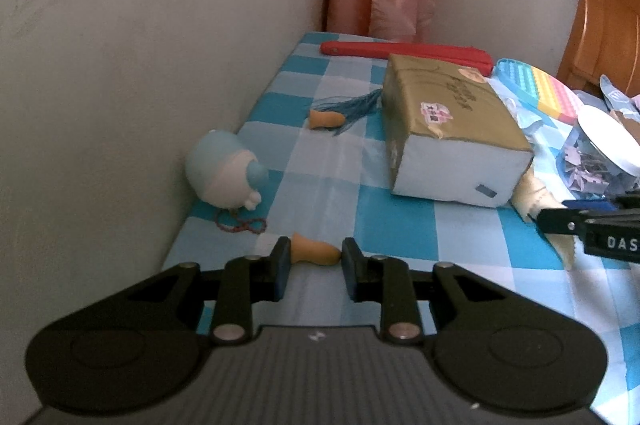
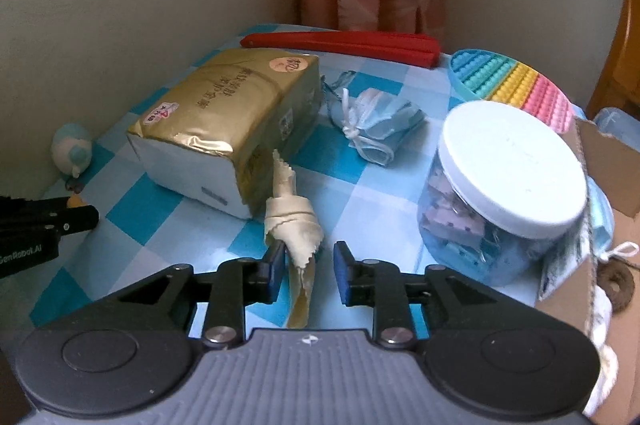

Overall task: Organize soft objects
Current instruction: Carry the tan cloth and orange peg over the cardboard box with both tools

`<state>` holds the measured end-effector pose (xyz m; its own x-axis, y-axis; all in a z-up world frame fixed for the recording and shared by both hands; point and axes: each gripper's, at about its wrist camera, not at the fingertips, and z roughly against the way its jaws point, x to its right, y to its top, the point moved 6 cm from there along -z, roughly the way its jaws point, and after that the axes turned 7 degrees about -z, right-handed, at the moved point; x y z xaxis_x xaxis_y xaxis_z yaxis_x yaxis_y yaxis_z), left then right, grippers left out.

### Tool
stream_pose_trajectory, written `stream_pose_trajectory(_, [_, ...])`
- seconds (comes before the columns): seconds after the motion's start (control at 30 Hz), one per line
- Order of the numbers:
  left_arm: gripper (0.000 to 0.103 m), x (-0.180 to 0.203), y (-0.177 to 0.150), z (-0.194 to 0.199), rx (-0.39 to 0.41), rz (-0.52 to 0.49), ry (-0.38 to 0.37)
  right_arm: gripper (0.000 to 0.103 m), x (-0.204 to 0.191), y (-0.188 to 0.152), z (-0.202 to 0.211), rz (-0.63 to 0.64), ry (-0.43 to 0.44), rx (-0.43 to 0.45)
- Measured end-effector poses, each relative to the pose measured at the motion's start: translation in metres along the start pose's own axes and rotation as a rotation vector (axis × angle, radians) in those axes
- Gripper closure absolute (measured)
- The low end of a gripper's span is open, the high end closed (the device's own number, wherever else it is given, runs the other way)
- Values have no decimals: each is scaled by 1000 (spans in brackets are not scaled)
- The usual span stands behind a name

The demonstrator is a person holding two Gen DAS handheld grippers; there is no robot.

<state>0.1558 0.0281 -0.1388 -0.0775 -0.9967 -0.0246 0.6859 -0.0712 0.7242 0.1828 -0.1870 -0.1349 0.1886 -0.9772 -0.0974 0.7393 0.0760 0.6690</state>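
Note:
My left gripper (image 1: pixel 314 265) is open, its fingertips on either side of a small orange squishy piece (image 1: pixel 314 252) lying on the blue checked cloth (image 1: pixel 392 225). A second orange piece (image 1: pixel 326 119) lies farther back beside a blue tassel (image 1: pixel 352 107). A blue-and-white plush toy (image 1: pixel 226 171) lies by the wall. My right gripper (image 2: pixel 306 265) is open around a knotted cream cloth (image 2: pixel 292 221) lying on the table. A crumpled blue face mask (image 2: pixel 378 127) lies behind it.
A gold tissue pack (image 2: pixel 228 113) sits mid-table. A clear jar with a white lid (image 2: pixel 508 193) stands right. A red folded fan (image 2: pixel 344 43), a rainbow pop toy (image 2: pixel 516 85), a cardboard box (image 2: pixel 608 225) and a red bead string (image 1: pixel 240 225) are around. The wall borders the left.

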Motion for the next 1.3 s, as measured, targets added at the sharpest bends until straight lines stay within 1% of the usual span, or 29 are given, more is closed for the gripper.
stream_pose_trajectory(0.23, [75, 2, 0, 0, 6, -23, 15, 65, -4, 6, -14, 38, -3, 7])
stream_pose_trajectory(0.3, [75, 2, 1, 0, 7, -21, 15, 61, -5, 8, -16, 48, -5, 9])
stream_pose_trajectory(0.37, [75, 2, 0, 0, 7, -24, 15, 53, -6, 10, -16, 57, -6, 20])
stream_pose_trajectory(0.5, [75, 2, 0, 0, 7, -23, 17, 53, -7, 16, -18, 57, -1, 34])
stream_pose_trajectory(0.6, [75, 2, 0, 0, 5, -23, 15, 55, -8, 18, -20, 61, 1, 41])
stream_pose_trajectory(0.63, [75, 2, 0, 0, 4, -22, 14, 60, -9, 18, -20, 67, -1, 36])
stream_pose_trajectory(0.67, [76, 2, 0, 0, 3, -20, 11, 71, -10, 17, -20, 72, 5, 35])
stream_pose_trajectory(0.7, [77, 2, 0, 0, 1, -19, 8, 74, -11, 16, -19, 77, 13, 31])
stream_pose_trajectory(0.83, [77, 2, 2, 1, -5, -24, -3, 75, -13, 13, -13, 89, -3, 30])
stream_pose_trajectory(1.0, [77, 7, 4, 13, 2, -40, -28, 75, -13, 10, 12, 71, 6, 50])
stream_pose_trajectory(1.13, [77, 16, 5, 30, 11, -75, -53, 74, -16, 2, 36, 59, 22, 64])
stream_pose_trajectory(1.3, [77, 31, 6, 54, 21, -135, -90, 75, -15, -11, 66, 48, 22, 75])
